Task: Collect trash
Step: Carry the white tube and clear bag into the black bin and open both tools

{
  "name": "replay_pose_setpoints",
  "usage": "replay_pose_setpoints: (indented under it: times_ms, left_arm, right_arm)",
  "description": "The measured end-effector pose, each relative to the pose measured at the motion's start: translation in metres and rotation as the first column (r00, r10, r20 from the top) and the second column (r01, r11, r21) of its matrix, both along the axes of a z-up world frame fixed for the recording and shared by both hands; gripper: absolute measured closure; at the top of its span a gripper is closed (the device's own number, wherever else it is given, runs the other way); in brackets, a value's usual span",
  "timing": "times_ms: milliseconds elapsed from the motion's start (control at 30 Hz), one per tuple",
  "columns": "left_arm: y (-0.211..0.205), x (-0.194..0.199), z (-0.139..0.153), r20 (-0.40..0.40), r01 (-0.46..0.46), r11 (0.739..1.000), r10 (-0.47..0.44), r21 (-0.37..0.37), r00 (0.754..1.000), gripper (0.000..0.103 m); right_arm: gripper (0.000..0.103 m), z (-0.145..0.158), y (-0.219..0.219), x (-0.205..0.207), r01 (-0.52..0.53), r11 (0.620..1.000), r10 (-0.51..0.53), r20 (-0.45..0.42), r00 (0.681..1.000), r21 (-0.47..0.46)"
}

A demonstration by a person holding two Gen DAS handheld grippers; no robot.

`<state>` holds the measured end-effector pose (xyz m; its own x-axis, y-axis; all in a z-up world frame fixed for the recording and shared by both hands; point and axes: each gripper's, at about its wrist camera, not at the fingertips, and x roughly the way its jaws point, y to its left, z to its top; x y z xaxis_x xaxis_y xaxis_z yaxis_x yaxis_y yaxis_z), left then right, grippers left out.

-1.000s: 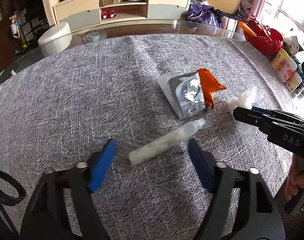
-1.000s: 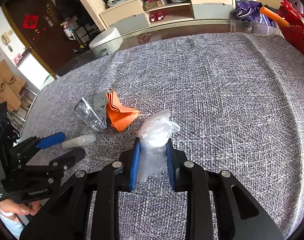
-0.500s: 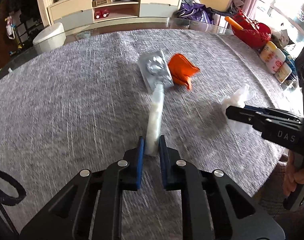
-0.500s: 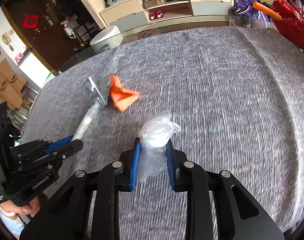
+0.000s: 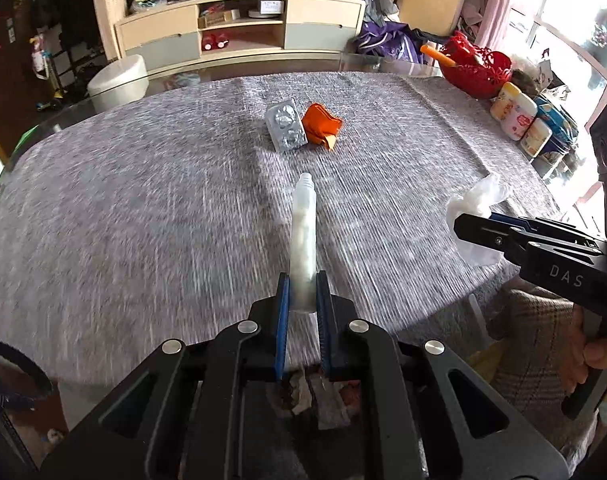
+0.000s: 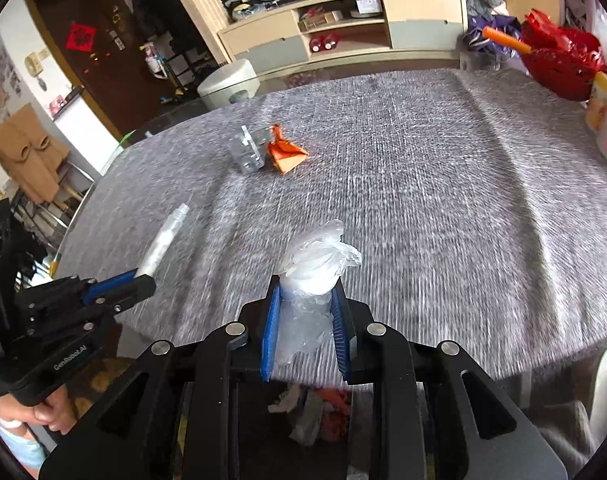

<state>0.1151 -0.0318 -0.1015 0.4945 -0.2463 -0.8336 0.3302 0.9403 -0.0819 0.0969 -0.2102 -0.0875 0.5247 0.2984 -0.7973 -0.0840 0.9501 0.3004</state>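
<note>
My left gripper (image 5: 302,280) is shut on a white plastic tube (image 5: 303,232), which sticks forward over the table's near edge; the tube also shows in the right wrist view (image 6: 163,240). My right gripper (image 6: 305,292) is shut on a crumpled clear plastic wrapper (image 6: 315,260), also seen at the right of the left wrist view (image 5: 475,204). A silver blister pack (image 5: 285,126) and an orange crumpled wrapper (image 5: 321,125) lie side by side far out on the grey tablecloth (image 5: 143,200). Below both grippers lies a heap of trash (image 6: 311,408).
A red basket (image 5: 475,68) and several small bottles (image 5: 519,116) stand at the table's far right edge. A white stool (image 5: 117,82) and a low cabinet (image 5: 239,36) stand beyond the table. A chair back (image 5: 543,344) is at the near right.
My left gripper closed on the tube, lifted it and pulled back to the table's near edge. My right gripper also pulled back with the plastic wrapper still held.
</note>
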Motion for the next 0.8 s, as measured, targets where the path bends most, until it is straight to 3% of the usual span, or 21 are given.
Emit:
replay_pose_setpoints:
  times_ms: [167, 467, 800]
  left_arm:
    - [0.007, -0.041, 0.000, -0.004, -0.006, 1.000, 0.006, -0.014, 1.000, 0.091]
    - [0.014, -0.104, -0.033, -0.060, -0.003, 1.000, 0.002, -0.023, 0.998, 0.091]
    - [0.013, -0.139, -0.085, -0.164, 0.006, 0.999, -0.014, -0.051, 0.986, 0.091]
  right_arm:
    - [0.078, 0.001, 0.013, -0.022, -0.027, 1.000, 0.027, 0.002, 1.000, -0.009]
    - [0.078, -0.019, 0.034, -0.064, -0.081, 0.997, 0.080, -0.031, 0.996, -0.013]
    - [0.078, -0.079, 0.049, -0.092, -0.114, 0.993, 0.110, -0.151, 0.983, -0.020]
